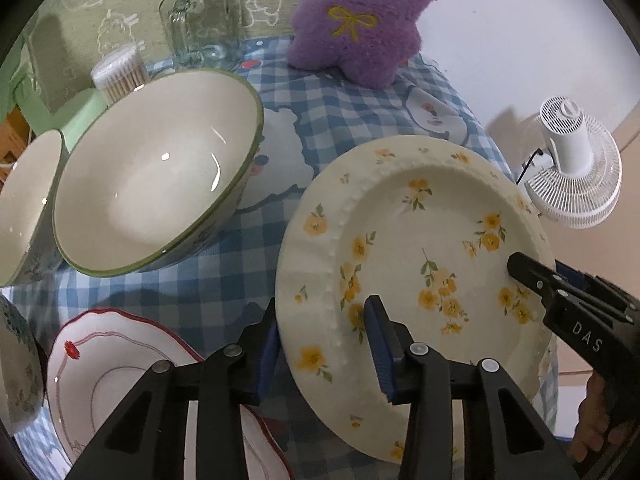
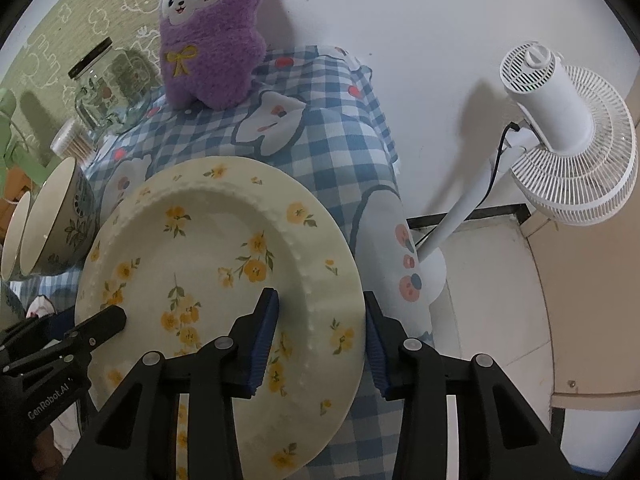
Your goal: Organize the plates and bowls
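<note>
A cream plate with yellow flowers (image 1: 420, 248) is held tilted above the checked tablecloth (image 1: 320, 120). My left gripper (image 1: 324, 344) has its jaws around the plate's left rim, one finger under, one on top. My right gripper (image 2: 316, 340) has its jaws around the plate's right rim (image 2: 332, 300); it also shows in the left wrist view (image 1: 536, 276). A large green-rimmed bowl (image 1: 156, 172) and a second bowl (image 1: 24, 204) stand at the left. A white plate with a red rim (image 1: 120, 360) lies at the near left.
A purple plush toy (image 1: 360, 20), a glass jar (image 1: 200, 16) and a box of cotton swabs (image 1: 120, 72) stand at the back of the table. A white fan (image 2: 560, 128) stands on the floor to the right, past the table's edge.
</note>
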{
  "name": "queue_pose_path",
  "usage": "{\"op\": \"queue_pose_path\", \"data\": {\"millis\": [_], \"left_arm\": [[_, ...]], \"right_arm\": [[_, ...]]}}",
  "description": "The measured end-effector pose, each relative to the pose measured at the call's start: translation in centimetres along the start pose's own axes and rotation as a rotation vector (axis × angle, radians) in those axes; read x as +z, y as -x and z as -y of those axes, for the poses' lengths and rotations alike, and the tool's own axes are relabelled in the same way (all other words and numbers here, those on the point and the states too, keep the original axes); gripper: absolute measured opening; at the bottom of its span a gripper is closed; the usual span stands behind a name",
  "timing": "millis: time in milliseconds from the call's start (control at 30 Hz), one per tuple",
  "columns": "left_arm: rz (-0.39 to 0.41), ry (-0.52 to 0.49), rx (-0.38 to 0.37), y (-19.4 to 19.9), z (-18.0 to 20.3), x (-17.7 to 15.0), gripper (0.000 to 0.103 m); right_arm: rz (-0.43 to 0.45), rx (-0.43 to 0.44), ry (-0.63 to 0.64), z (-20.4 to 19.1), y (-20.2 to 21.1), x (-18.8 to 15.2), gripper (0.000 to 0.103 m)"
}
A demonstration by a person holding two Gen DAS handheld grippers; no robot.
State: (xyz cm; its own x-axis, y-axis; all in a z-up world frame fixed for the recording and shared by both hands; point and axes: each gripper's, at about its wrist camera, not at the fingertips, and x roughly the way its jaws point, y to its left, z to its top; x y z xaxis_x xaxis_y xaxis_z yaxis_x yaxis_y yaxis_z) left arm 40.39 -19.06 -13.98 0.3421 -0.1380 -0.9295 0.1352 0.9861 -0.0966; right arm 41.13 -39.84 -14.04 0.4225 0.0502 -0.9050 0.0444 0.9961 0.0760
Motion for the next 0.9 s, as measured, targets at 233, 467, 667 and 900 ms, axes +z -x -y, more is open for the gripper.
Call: {"op": "queue_pose_path", "data": {"millis": [233,467,667,900], "left_arm": [[-0.003,0.005,0.004,0.5,0.1,-0.7,0.041],[0.013,0.023,0.026,1.4,0.0,-1.1,0.041],[0.02,0.028,0.028,2.3,0.0,-1.9,0.041],[0.034,0.027,0.026,3.7,-0.1,-2.9,0.041]], "right_arm": [[0.001,-0.01,0.026,-0.2,0.5,-0.6,0.043],[0.0,-0.008,0.037,-0.6,1.3,-1.3,0.043],[0.006,-0.008,0.04,-0.9,2.0,-2.0,0.043],[0.024,-0.012,0.04,-1.3,3.5,-3.1,0.043]]}}
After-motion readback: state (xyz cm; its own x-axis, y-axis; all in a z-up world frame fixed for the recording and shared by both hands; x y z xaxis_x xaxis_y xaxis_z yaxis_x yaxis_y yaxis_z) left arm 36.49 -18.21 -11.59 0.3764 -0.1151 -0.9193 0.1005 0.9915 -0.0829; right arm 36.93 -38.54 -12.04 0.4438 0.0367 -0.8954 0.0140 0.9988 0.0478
